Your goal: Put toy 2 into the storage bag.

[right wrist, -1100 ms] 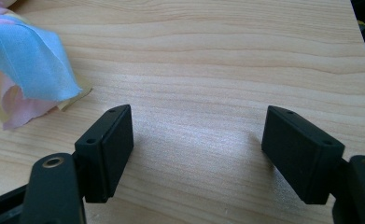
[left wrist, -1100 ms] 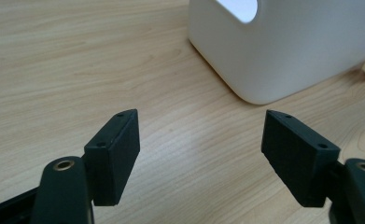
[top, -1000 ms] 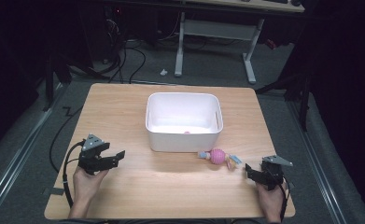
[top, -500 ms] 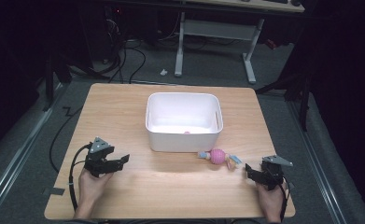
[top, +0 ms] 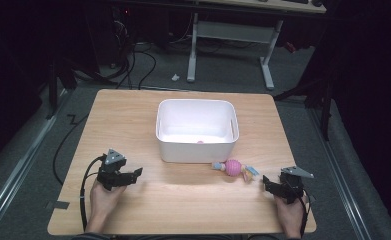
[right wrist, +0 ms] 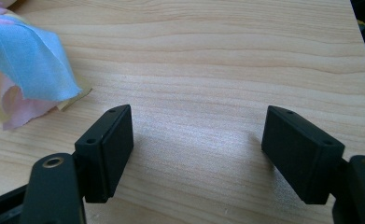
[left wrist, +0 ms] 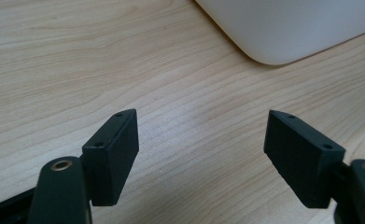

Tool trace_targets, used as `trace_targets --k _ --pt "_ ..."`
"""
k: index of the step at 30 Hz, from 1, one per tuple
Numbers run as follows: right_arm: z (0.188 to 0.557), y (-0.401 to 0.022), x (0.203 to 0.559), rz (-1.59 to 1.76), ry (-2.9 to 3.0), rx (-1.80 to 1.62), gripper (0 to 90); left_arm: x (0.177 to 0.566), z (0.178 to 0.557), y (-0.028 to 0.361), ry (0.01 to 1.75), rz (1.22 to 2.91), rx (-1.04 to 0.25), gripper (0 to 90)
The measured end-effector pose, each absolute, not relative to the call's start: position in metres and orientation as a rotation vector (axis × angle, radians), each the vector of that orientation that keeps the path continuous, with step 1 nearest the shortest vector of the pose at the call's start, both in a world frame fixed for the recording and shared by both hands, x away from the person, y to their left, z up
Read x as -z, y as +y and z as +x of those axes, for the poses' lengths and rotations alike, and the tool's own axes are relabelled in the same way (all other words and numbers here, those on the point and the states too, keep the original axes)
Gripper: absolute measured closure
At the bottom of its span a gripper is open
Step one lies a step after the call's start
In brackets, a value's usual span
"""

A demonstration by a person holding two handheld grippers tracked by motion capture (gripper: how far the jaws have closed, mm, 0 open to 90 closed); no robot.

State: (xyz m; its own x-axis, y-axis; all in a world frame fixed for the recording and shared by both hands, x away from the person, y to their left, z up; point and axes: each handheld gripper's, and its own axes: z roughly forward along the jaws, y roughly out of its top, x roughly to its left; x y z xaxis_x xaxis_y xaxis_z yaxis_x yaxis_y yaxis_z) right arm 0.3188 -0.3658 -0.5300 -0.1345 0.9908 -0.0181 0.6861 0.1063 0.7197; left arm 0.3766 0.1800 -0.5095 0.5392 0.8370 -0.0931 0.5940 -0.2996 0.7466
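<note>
Wooden tabletop (top: 133,120): one white bin (top: 197,150), one pink toy (top: 233,166). Left tongs (top: 134,173), right tongs (top: 266,182) both spread, empty. Right gripper view shows toy's blue ribbon.

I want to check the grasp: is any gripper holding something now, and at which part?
Nothing is held. The left gripper and the right gripper both have open jaws with bare table between them; the pink toy lies apart on the table.

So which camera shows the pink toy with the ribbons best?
The high view: the whole pink toy lies on the table in front of the white bin, ribbons at both ends. The right gripper view catches just its blue, pink and yellow ribbon ends at the top left corner.
</note>
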Motion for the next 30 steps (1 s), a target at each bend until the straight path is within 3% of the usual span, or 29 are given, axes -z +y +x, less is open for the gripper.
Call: trace_targets --k 30 --pt "0.319 -0.366 0.530 1.629 1.882 -0.782 25.0 0.534 0.388 0.165 1.174 2.072 -0.491 27.7"
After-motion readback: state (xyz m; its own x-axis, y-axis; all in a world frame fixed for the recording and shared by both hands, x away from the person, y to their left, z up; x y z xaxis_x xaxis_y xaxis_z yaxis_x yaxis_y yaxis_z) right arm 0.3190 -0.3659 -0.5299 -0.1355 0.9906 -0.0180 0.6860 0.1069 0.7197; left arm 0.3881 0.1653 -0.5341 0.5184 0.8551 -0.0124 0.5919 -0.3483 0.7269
